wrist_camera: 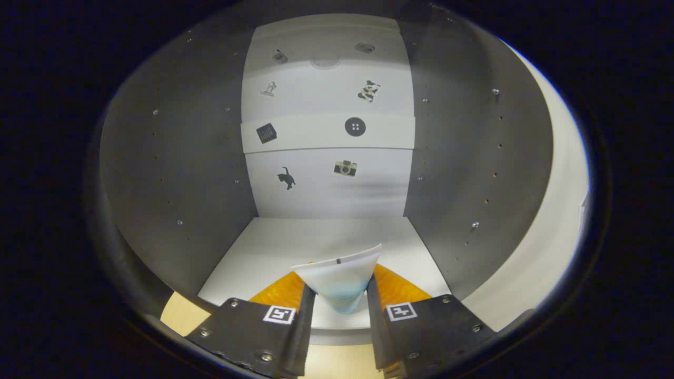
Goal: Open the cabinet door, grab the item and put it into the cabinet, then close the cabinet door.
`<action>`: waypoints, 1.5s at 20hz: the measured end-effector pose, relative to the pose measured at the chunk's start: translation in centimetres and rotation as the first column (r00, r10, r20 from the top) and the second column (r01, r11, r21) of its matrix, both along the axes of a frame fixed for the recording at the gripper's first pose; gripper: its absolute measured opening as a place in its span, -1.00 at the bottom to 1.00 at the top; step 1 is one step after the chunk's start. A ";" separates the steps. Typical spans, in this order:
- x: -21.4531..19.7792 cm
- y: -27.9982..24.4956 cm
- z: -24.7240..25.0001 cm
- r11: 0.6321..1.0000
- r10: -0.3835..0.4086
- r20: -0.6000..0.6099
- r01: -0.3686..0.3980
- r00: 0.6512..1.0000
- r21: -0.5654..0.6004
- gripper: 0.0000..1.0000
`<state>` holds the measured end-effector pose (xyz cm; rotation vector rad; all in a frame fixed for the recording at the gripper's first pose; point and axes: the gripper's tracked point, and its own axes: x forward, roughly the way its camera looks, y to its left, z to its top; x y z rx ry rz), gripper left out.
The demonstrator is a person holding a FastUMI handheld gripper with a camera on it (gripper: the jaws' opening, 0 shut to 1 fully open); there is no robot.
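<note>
Tongs (339, 310) clamping white pouch (341, 281) between both fingers, holding it over front lip of cabinet floor (316, 242), door already open. Judging risk: thin pouch slipping or folding on release, landing at edge, tipping out, or jamming door when closing.

The gripper (340, 308) jaws pinch a white packet (339, 276) at the open cabinet (326, 247) mouth.
</note>
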<state>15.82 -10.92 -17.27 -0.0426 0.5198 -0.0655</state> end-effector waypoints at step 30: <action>-0.6 0.8 8.2 0.999 0.018 0.309 -0.028 0.951 0.027 1.00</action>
